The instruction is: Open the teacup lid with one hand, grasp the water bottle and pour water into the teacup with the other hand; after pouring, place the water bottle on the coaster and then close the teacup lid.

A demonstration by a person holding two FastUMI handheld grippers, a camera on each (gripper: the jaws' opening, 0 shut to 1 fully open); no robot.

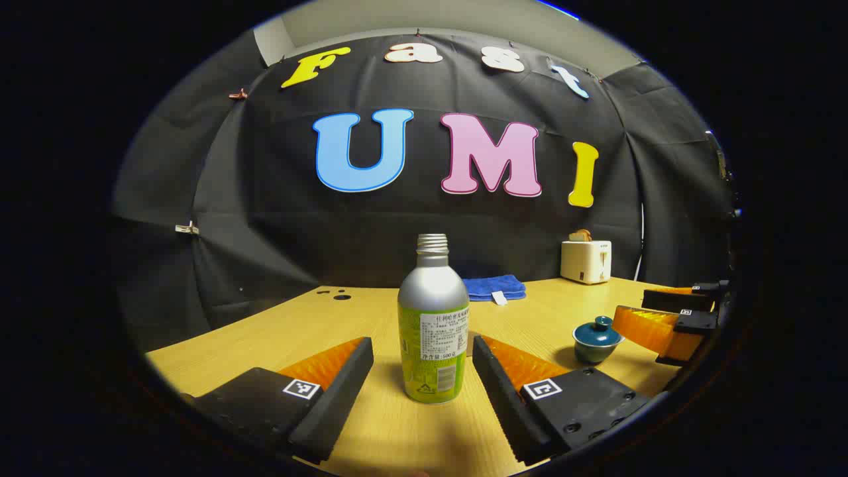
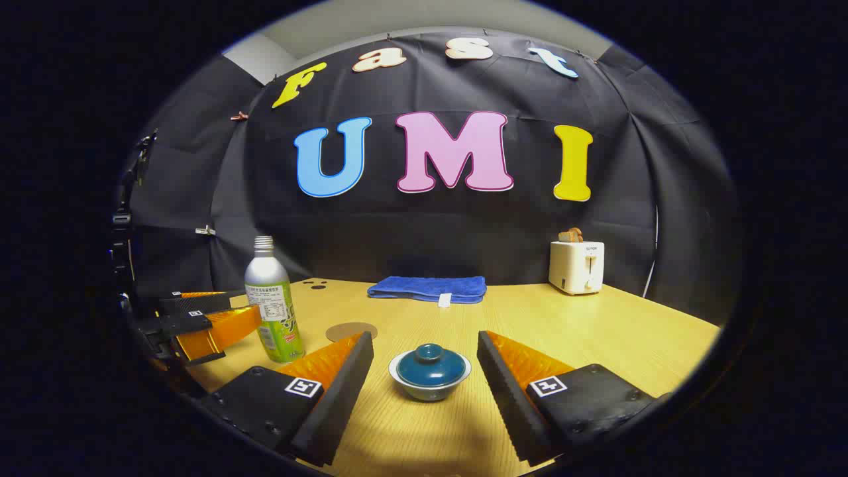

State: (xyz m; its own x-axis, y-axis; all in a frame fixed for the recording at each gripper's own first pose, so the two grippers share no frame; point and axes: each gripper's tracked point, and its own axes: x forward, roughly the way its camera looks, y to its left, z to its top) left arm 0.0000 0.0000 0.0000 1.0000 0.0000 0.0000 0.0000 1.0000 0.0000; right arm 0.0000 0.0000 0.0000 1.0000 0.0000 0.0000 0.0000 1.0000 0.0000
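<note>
Left gripper (image 1: pixel 422 354): jaws spread wide, holding nothing, fingers on either side of the bottle (image 1: pixel 433 324) without touching it. This straddle looks like a pre-grasp line-up for the pour.

Right gripper (image 2: pixel 424 354): jaws likewise wide apart and empty, centred on the cup (image 2: pixel 430 374), which stands on the table (image 2: pixel 596 331) between the fingers and apart from both. The lid (image 2: pixel 430 363) is on, knob up; judged placement: ready to descend on the knob.

Findings: 2 tools, 2 targets, 1 each, consistent with the task's split of hands. The bottle stands upright, mouth uncapped, so it must be kept vertical until it is over the cup.

The coaster (image 2: pixel 351 330) lies flat just behind the bottle, bare, awaiting it.

Background: towel (image 2: pixel 428 289) and toaster (image 2: pixel 576 266) at the far edge, well apart from the work.

No step of the task appears done yet.
</note>
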